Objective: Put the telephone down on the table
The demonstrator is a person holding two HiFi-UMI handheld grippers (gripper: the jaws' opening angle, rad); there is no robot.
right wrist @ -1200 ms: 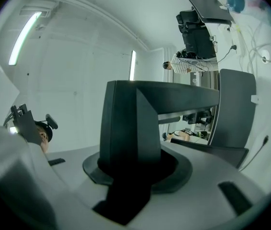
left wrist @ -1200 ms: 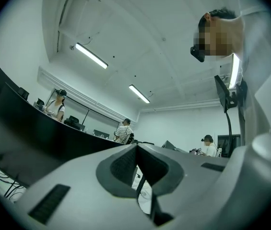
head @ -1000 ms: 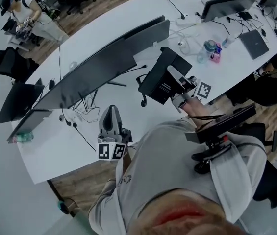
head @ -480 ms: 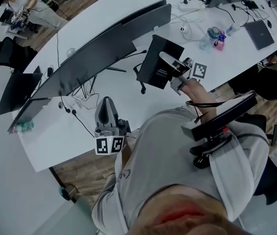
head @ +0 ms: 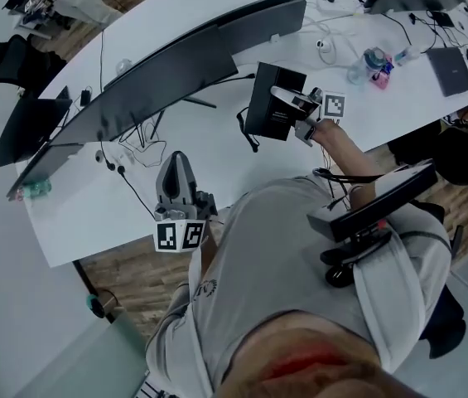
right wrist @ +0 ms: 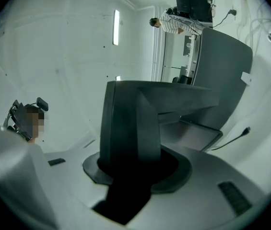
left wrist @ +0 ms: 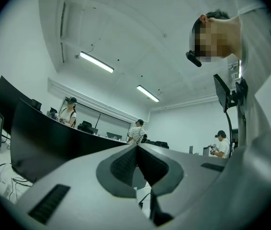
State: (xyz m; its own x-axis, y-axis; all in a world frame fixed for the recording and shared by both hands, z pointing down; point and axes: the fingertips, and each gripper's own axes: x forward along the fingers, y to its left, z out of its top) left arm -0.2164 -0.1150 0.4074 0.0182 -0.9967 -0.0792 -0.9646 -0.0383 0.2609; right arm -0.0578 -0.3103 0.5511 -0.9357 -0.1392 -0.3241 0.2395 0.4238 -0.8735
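White table point(head: 68, 222): my right gripper point(head: 291, 104) pinches the black telephone point(head: 267, 114), possibly touching the tabletop. My left gripper point(head: 176, 174), near left, is pressed together, empty.

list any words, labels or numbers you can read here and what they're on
Nothing can be read.
telephone: pale print on its dark face, too small to read.
left marker cube and right marker cube: black-and-white square patterns, no words.
shirt: small emblem, too blurred.

No print can be read; the label on the telephone point(head: 263, 110) is too small.
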